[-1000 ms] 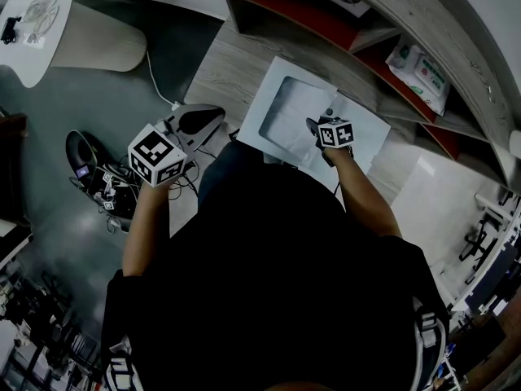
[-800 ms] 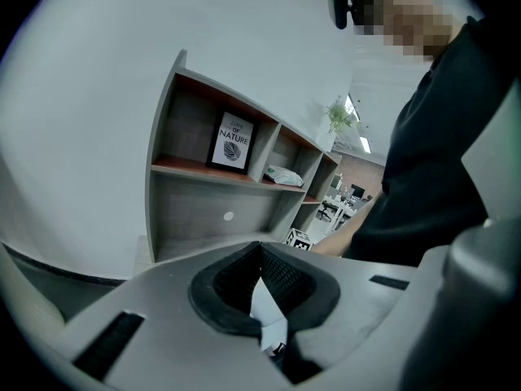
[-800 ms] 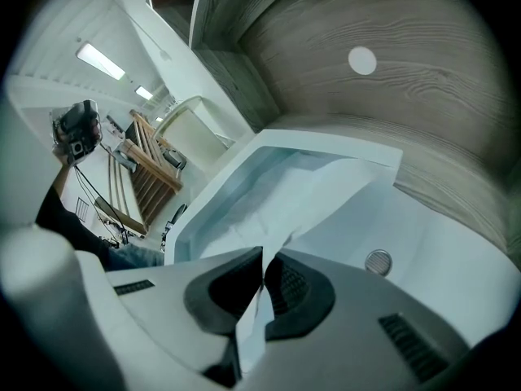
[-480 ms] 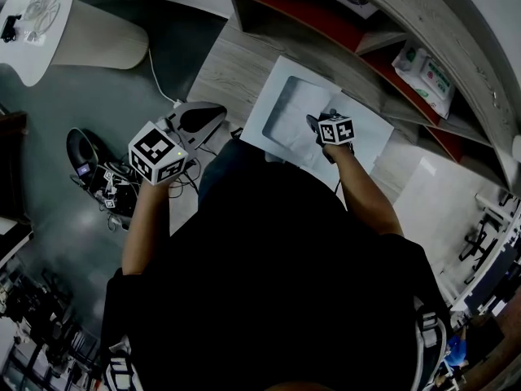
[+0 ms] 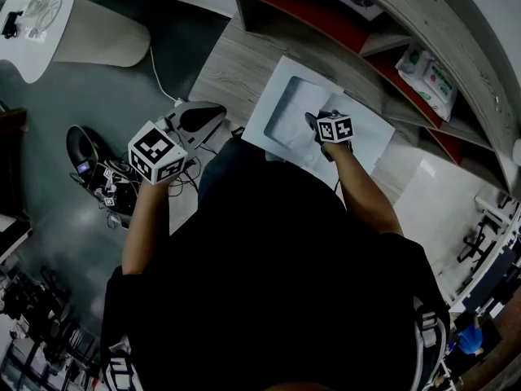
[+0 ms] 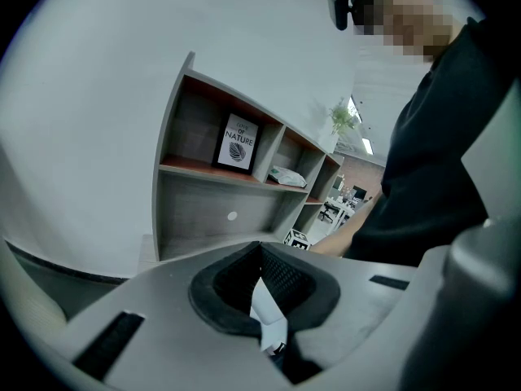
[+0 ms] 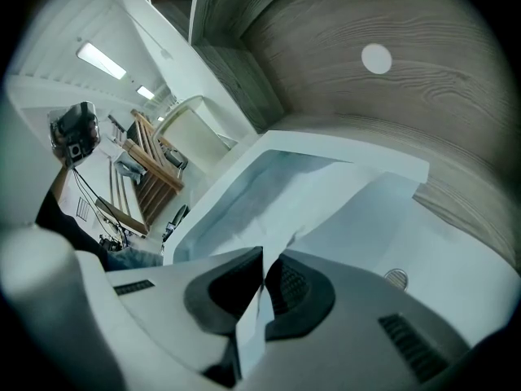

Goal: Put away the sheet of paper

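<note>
The white sheet of paper [image 7: 326, 210] runs forward from my right gripper [image 7: 262, 259], whose jaws are shut on its near edge. The sheet lies crumpled in the hollow of a white tray [image 7: 213, 192] on the wooden bottom shelf. From the head view, the right gripper [image 5: 314, 122] hovers over the middle of the tray [image 5: 262, 114], with the paper [image 5: 291, 114] pale inside it. My left gripper [image 5: 216, 114] is held out to the left, away from the tray. Its pads meet at the tip [image 6: 260, 247] and grip nothing I can make out.
A grey wooden shelf unit [image 5: 383, 35] with red-backed compartments holds a pack of wipes [image 5: 423, 72] and a framed picture [image 6: 238, 143]. On the floor to the left lie cables and devices [image 5: 98, 182]. A white table [image 5: 32, 23] and a beige seat [image 5: 98, 39] stand beyond.
The right gripper with the paper has crept slightly farther over the tray. The left gripper has stayed where it was.
</note>
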`<state>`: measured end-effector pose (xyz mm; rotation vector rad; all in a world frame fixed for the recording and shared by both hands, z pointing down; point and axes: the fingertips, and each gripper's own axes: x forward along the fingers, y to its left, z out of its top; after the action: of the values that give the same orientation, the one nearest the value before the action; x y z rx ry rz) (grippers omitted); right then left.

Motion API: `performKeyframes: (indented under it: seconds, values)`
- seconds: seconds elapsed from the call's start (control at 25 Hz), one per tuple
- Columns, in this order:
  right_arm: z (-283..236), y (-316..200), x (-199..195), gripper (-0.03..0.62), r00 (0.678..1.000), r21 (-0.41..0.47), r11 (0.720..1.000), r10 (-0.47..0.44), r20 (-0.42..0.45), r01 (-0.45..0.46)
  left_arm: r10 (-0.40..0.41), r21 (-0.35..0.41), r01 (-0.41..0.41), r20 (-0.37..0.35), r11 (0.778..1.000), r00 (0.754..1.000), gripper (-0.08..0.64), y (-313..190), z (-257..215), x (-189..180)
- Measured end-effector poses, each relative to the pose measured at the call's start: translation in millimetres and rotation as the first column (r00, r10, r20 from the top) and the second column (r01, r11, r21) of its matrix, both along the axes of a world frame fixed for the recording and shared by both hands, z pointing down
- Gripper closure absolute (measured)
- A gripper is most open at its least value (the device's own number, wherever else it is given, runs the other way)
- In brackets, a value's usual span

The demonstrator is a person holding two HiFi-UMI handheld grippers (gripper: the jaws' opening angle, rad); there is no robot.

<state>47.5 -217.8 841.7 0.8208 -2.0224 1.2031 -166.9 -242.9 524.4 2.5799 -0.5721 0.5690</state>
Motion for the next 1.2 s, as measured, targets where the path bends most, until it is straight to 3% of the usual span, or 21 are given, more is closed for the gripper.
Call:
performKeyframes:
  seconds: [0.76, 0.96, 1.2]
  values:
    - [-5, 2, -5, 0.574, 0.999, 0.036, 0.998, -0.045, -0.018, 0.046, 0.023, -0.016, -0.023, -0.007, 1.000, 1.000, 0.540, 9, 2, 0]
    - [0, 6, -3, 0.478, 0.999, 0.025, 0.998, -0.049, -0.023, 0.050, 0.036, -0.018, -0.036, -0.009, 0.999, 0.999, 0.540, 13, 2, 3]
    - [1, 7, 11, 0.439, 0.996, 0.028, 0.999, -0.039, -0.077, 0.041, 0.057, -0.027, -0.057, -0.008, 0.998, 0.998, 0.540, 21, 3, 8]
